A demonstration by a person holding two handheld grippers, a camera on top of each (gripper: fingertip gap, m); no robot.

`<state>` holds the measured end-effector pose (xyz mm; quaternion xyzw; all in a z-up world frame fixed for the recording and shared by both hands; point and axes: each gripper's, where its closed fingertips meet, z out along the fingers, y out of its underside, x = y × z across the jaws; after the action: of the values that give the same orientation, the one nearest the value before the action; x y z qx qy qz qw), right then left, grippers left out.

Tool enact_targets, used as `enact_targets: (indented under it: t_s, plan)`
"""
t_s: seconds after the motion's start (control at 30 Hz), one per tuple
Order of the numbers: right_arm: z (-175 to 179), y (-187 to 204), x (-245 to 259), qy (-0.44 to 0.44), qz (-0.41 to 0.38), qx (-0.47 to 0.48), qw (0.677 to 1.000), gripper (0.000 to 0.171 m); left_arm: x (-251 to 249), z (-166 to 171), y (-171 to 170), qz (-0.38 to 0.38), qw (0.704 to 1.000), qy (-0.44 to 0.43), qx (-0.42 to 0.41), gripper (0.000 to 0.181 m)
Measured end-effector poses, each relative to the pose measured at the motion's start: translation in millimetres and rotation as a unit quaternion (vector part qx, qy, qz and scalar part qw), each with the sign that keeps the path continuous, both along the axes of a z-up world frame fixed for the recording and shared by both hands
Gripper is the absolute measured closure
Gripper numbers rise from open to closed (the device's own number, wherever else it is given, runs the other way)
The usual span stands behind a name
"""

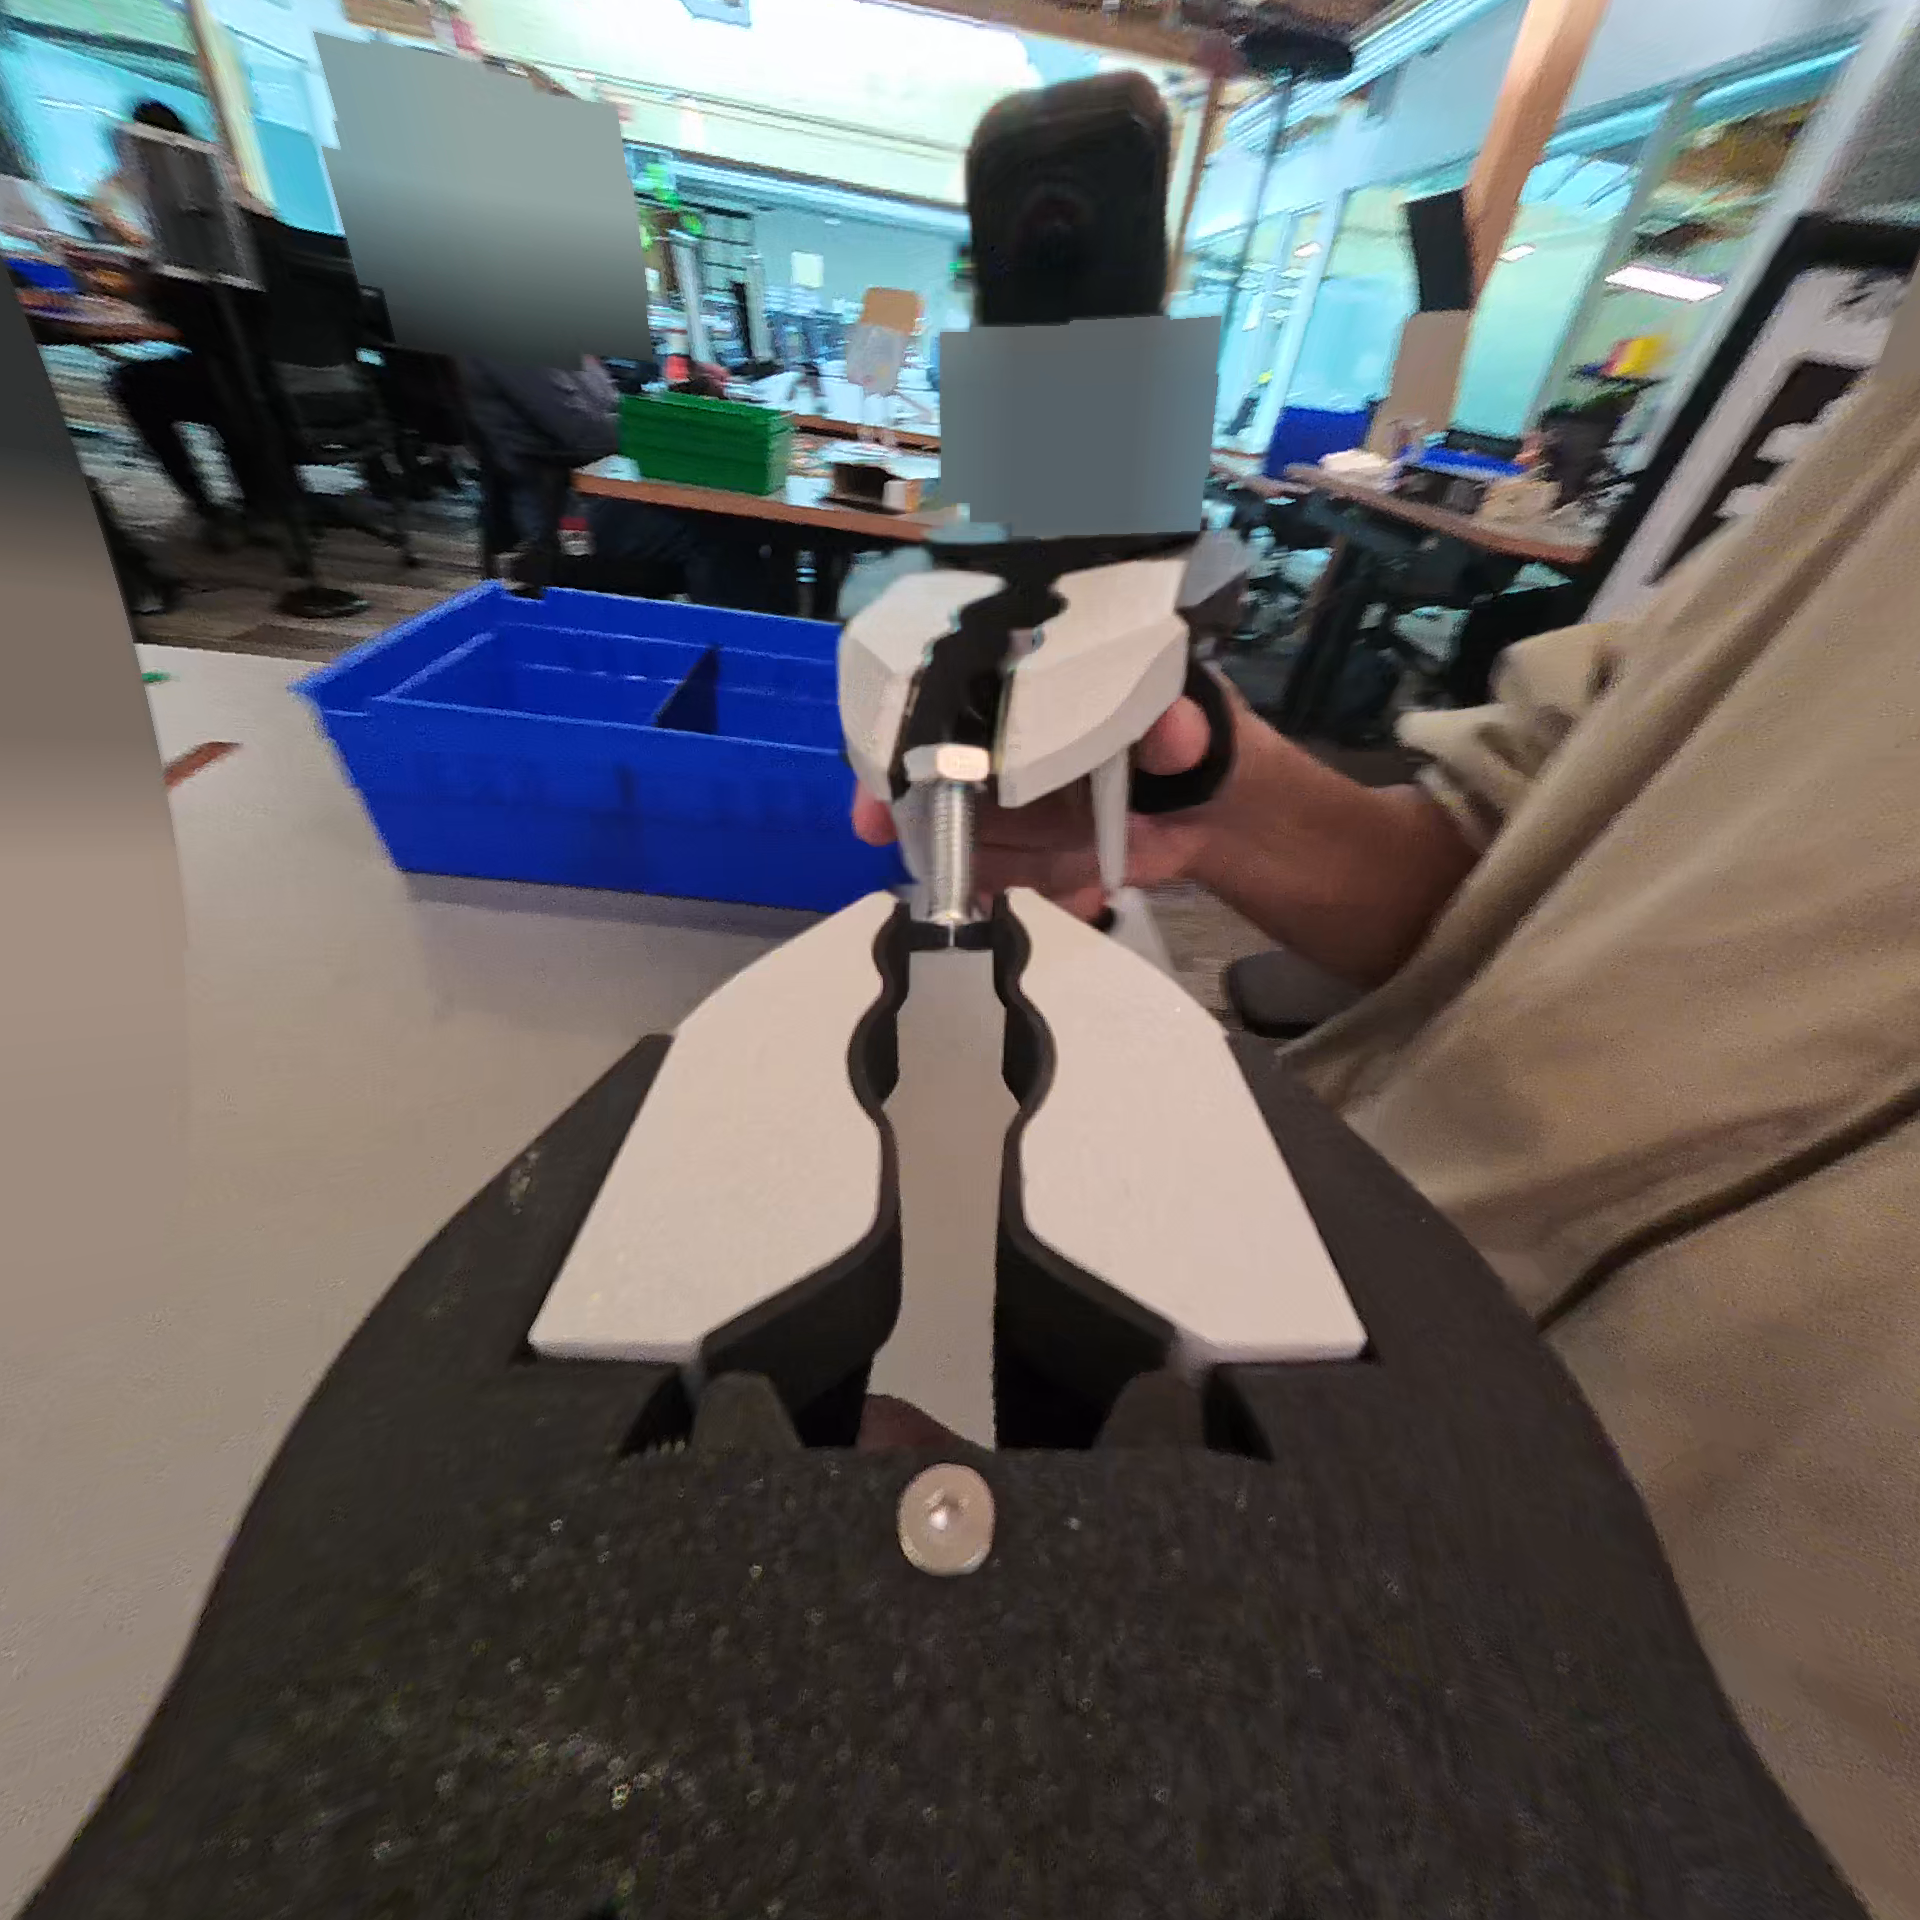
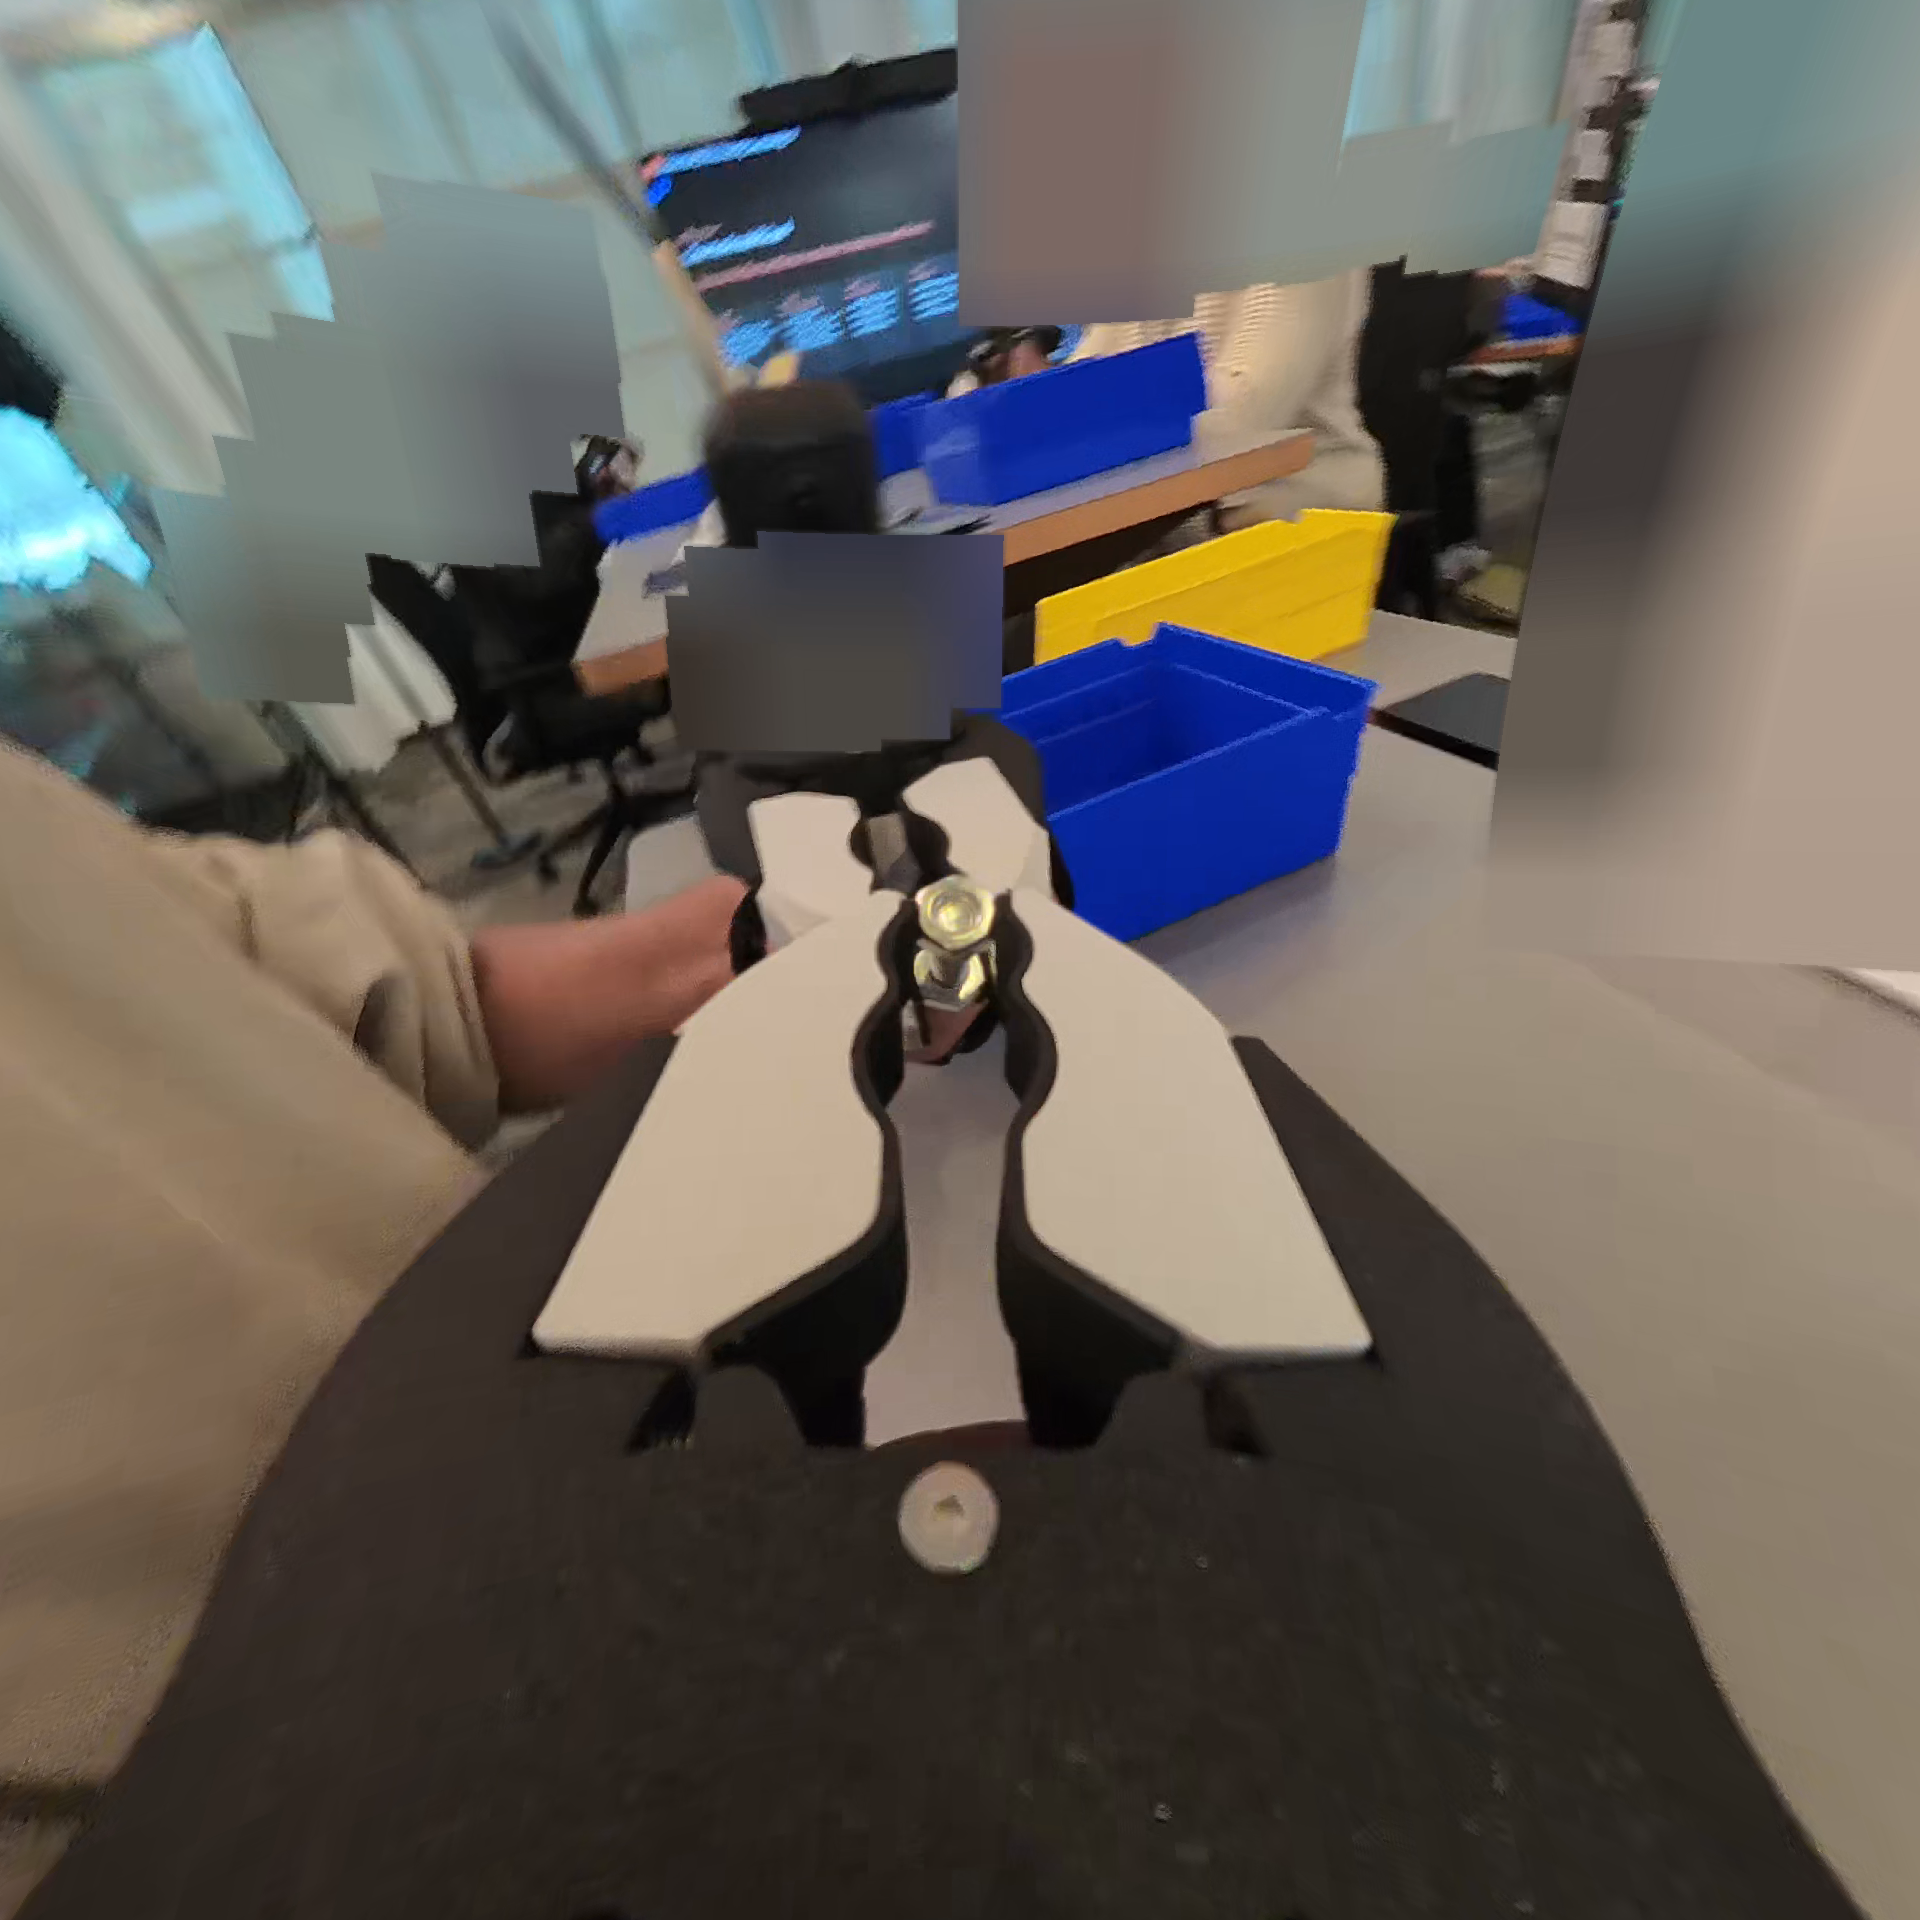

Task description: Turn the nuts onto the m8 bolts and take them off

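Jaws of the left gripper (image 1: 951, 935) pinch the bolt's (image 1: 948, 847) threaded tip; the right gripper (image 1: 961, 764) clamps its hex end, before a blue bin (image 1: 582, 769). Right wrist view: right gripper (image 2: 954, 971) jaws grip the nut (image 2: 951, 977) below the bolt head (image 2: 954, 914).

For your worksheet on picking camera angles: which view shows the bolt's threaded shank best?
The left wrist view: the bolt lies side-on there, its threads visible between the right gripper and left gripper. The right wrist view looks nearly along the bolt, showing mainly hex shapes, hardly any thread.
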<state>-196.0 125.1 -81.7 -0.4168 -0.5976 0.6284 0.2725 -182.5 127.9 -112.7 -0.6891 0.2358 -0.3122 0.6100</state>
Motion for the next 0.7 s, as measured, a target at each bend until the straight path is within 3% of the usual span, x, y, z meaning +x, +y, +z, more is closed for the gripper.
enact_targets:
  t_s: [0.13,0.33,0.43,0.57,0.7]
  plan:
    - [7.2,-16.3,15.7,0.046,0.110,0.128,0.985,0.157,14.4,9.0,-19.2,-0.078,0.996,-0.040,-0.018,0.166]
    - [17.6,-30.1,36.1,0.128,0.254,0.207,0.936,0.157,32.1,19.8,-36.1,-0.158,0.984,-0.074,-0.038,0.167]
    - [20.6,-29.4,36.8,0.169,0.267,0.251,0.915,0.157,32.7,26.3,-30.4,-0.162,0.982,-0.094,-0.037,0.167]
    - [20.2,-21.6,29.8,0.144,0.245,0.251,0.925,0.156,23.9,25.3,-22.5,-0.118,0.989,-0.081,-0.026,0.167]
    - [23.8,-13.5,20.8,0.128,0.192,0.201,0.952,0.125,13.4,21.0,-10.6,-0.071,0.995,-0.064,-0.015,0.166]
